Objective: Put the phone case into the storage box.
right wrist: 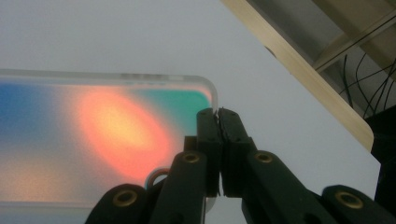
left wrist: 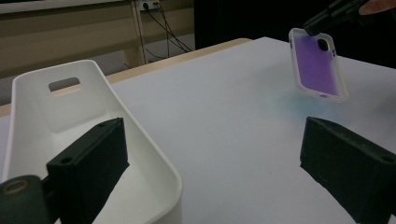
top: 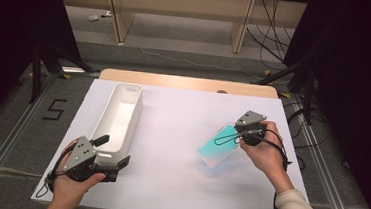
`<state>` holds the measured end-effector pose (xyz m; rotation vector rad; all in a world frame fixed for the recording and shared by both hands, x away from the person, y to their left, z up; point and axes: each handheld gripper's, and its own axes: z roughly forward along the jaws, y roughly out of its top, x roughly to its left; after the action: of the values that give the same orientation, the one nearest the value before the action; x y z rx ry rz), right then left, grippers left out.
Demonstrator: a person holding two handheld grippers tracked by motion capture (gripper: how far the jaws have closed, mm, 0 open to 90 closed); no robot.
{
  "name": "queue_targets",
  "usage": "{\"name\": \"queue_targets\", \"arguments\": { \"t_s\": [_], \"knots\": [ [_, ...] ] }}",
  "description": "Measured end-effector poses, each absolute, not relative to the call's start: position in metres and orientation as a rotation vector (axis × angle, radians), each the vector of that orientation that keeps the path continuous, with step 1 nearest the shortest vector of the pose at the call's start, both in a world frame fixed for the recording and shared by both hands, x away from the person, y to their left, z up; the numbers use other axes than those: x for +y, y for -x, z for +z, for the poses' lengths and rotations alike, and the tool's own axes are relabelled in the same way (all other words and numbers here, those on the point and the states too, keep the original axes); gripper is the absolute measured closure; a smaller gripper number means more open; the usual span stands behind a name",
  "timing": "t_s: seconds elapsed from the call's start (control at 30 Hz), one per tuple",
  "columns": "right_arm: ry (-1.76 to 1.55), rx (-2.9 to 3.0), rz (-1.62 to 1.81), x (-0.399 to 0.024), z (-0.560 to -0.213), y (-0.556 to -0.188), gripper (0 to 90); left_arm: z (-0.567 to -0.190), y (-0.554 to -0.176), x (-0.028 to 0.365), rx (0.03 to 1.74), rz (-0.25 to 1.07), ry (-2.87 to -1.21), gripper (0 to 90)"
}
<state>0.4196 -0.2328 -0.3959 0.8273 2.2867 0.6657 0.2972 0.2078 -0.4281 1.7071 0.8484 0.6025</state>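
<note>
The right gripper has its 2 jaws pressed together on the edge of the phone case, pinching its thin clear rim near 1 corner; in the right gripper view the case spreads out to the left of the jaws with a blue, orange and green sheen. In the high view the case looks teal and hangs tilted above the right half of the white table sheet, a faint tinted patch on the sheet beneath it; from the left gripper view it shows a purple inner face with a white rim, held by its top edge. The left gripper sits at the near end of the long white tray, jaws spread wide; 1 jaw stands inside the tray and the other outside over the bare sheet, neither clearly touching its wall.
</note>
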Motion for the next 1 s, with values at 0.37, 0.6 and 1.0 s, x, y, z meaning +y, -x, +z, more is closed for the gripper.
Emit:
{"name": "queue_targets", "arguments": {
  "t_s": [0.37,0.6,1.0],
  "knots": [
    [-0.734,2.235,0.69,-0.216,-0.378,-0.417,89.0,-0.407,-0.304,0.181,0.789,0.532,-1.731,7.1],
    [-0.692,2.216,0.707,-0.204,-0.368,-0.413,89.0,-0.398,-0.31,0.149,0.727,0.496,-1.78,7.2],
    [-0.619,2.21,0.747,-0.181,-0.357,-0.406,89.0,-0.398,-0.332,0.106,0.68,0.467,-1.869,7.8]
  ]
}}
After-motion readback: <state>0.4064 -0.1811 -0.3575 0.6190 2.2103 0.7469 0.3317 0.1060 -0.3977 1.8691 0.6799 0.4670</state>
